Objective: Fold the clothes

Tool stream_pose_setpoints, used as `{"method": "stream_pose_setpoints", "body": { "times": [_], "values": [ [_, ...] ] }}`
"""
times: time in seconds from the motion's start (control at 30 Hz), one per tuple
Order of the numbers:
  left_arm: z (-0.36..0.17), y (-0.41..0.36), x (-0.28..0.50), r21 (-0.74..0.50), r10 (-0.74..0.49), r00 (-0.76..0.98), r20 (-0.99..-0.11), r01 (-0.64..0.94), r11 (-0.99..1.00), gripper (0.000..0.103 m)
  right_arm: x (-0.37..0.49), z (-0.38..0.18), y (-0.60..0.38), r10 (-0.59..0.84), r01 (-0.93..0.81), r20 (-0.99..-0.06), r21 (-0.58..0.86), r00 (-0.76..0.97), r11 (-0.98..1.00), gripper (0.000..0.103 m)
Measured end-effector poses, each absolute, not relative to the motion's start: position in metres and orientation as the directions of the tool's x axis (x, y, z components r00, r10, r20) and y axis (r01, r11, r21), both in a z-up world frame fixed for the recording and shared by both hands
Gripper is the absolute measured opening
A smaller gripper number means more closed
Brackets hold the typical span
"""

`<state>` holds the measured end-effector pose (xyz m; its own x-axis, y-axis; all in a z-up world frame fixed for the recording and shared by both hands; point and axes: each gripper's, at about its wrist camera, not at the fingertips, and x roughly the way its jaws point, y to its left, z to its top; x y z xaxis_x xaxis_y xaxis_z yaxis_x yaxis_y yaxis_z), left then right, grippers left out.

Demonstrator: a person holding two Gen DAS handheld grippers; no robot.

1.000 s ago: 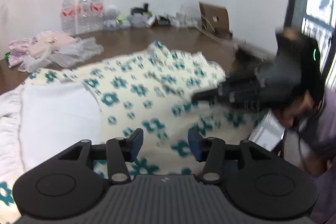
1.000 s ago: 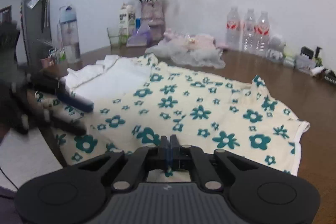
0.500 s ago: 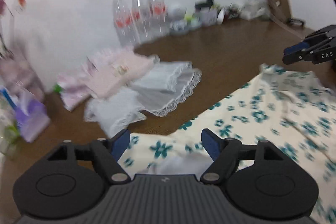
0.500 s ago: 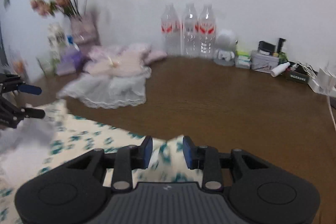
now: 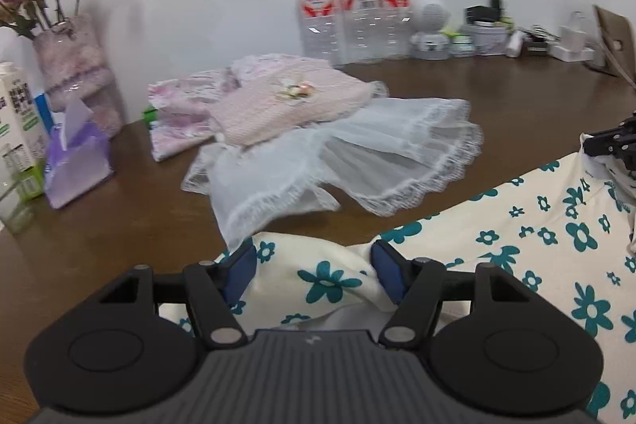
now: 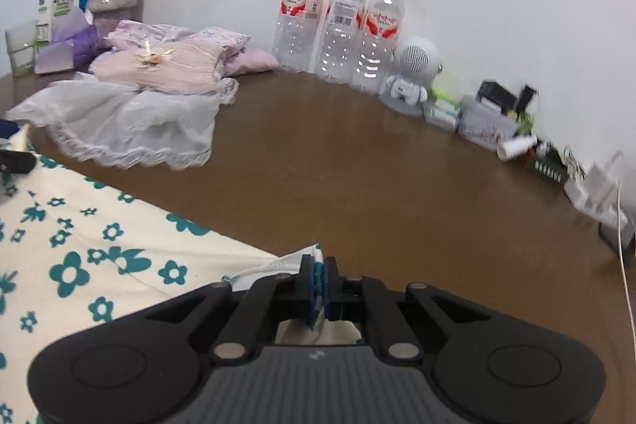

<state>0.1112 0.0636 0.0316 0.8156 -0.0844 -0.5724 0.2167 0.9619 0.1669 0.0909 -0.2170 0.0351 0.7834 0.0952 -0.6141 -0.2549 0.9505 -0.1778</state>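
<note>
The left gripper [image 5: 314, 265] has its blue-padded jaws apart and closing, with a bunched corner of the cream cotton garment printed with teal flowers [image 5: 528, 245] lying between them; the pads do not clearly press on the cloth. The right gripper [image 6: 318, 285] has its jaws pressed together, pinching a hemmed edge of the same garment at its far corner. The garment spreads flat over the near side of the dark brown wooden table [image 6: 357, 165].

Beyond the garment, toward the wall, lies a heap of clothes — a white sheer lace-trimmed skirt [image 5: 357, 153] with a pale pink knitted top [image 5: 286, 98] resting on it. Left of that heap stands a purple tissue pack [image 5: 75, 161] with a tissue sticking up from it, and behind it a frosted pink glass vase [image 5: 75, 66] holding dried roses, a white milk carton [image 5: 16, 122] beside it. Right of the heap, against the wall, three clear plastic water bottles with red labels [image 6: 342, 22] stand in a row — their contents cannot be made out. Next to them sits a small white round-headed robot figure [image 6: 413, 70], then a blurred clutter of small boxes.
</note>
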Motion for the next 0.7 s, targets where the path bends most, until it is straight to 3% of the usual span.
{"method": "stream_pose_setpoints", "body": {
  "times": [0.1,0.17,0.2,0.23,0.37,0.5,0.6,0.67,0.7],
  "values": [
    [0.036,0.071,0.113,0.160,-0.075,0.802,-0.592,0.208,0.965,0.069,0.088,0.051,-0.224,0.141,-0.261,-0.603,-0.117,0.785,0.958,0.007],
    [0.049,0.084,0.097,0.138,-0.107,0.792,-0.602,0.235,0.962,0.069,0.080,0.062,-0.231,0.175,-0.273,-0.588,-0.081,0.790,0.959,0.021],
    [0.056,0.092,0.087,0.131,-0.128,0.788,-0.602,0.256,0.958,0.070,0.064,0.069,-0.240,0.192,-0.290,-0.580,-0.079,0.792,0.954,0.037],
    [0.062,0.100,0.075,0.133,-0.148,0.783,-0.604,0.282,0.950,0.070,0.048,0.072,-0.247,0.190,-0.292,-0.585,-0.085,0.788,0.953,0.045],
    [0.065,0.135,0.040,0.161,-0.154,0.772,-0.616,0.315,0.935,0.070,-0.004,0.065,-0.276,0.132,-0.237,-0.621,-0.090,0.772,0.967,0.047],
    [0.047,0.161,0.022,0.173,-0.121,0.751,-0.649,0.300,0.938,0.070,-0.023,0.041,-0.302,0.083,-0.135,-0.659,-0.028,0.748,0.991,0.047],
    [0.038,0.171,0.016,0.112,-0.144,0.758,-0.636,0.275,0.955,0.069,-0.026,0.033,-0.308,0.143,-0.142,-0.645,0.055,0.751,0.988,0.046],
    [0.034,0.173,0.013,0.063,-0.160,0.753,-0.639,0.258,0.964,0.069,-0.025,0.029,-0.303,0.159,-0.161,-0.627,0.054,0.763,0.986,0.033],
    [0.032,0.173,0.010,0.059,-0.158,0.757,-0.634,0.251,0.966,0.069,-0.026,0.029,-0.297,0.151,-0.171,-0.622,0.028,0.769,0.985,0.013]
  ]
}}
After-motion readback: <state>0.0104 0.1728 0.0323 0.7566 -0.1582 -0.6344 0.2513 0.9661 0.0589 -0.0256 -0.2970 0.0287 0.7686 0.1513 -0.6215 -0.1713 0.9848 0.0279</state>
